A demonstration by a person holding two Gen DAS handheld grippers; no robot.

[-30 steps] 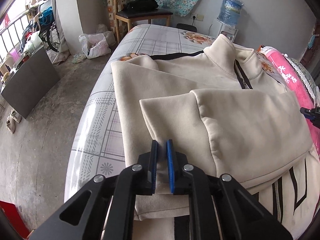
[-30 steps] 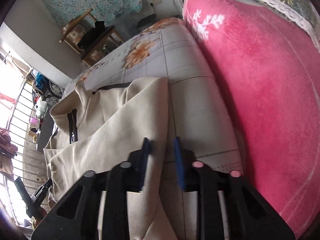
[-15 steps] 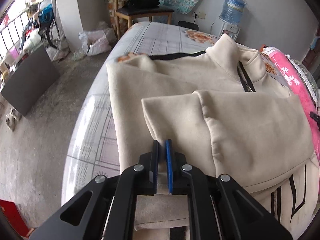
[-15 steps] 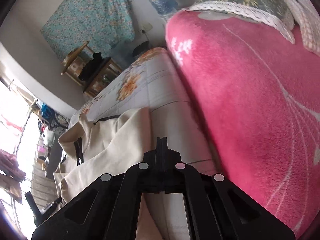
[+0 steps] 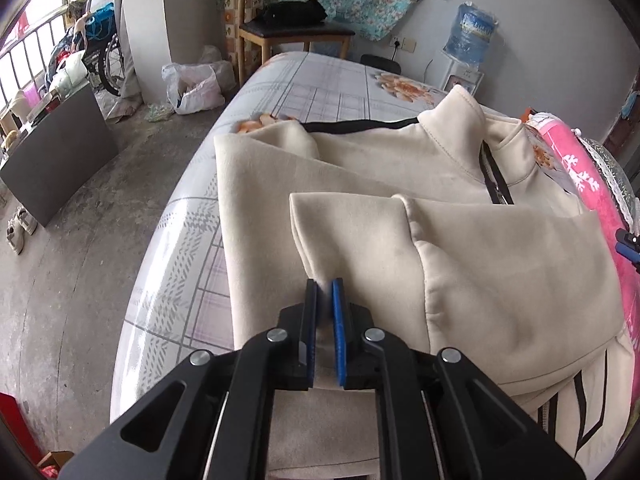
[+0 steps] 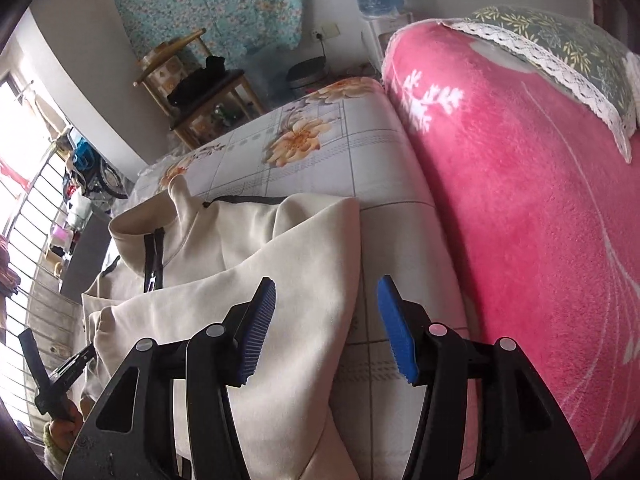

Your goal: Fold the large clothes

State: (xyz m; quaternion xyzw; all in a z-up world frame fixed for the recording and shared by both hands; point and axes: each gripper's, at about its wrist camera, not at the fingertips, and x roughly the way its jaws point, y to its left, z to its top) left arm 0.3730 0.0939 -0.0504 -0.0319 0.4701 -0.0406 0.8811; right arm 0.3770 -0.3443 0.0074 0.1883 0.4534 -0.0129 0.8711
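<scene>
Now, through the left camera, my left claw [image 5: 325,300] is clamped on the edge of a folded-over flap of the cream jacket [image 5: 500,264], which lies spread on the bed [image 5: 320,88]. Through the right camera, my right claw [image 6: 326,300] has just been opening and grips nothing; its jaws straddle the jacket's edge beside the pink blanket [image 6: 520,200].

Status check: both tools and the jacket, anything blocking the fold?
Left tool shut on the folded sleeve's cuff. Right tool jaws just opened, nothing pinched, jacket edge below. Jacket flat on bed. Pink blanket alongside, clear of the fabric.
</scene>
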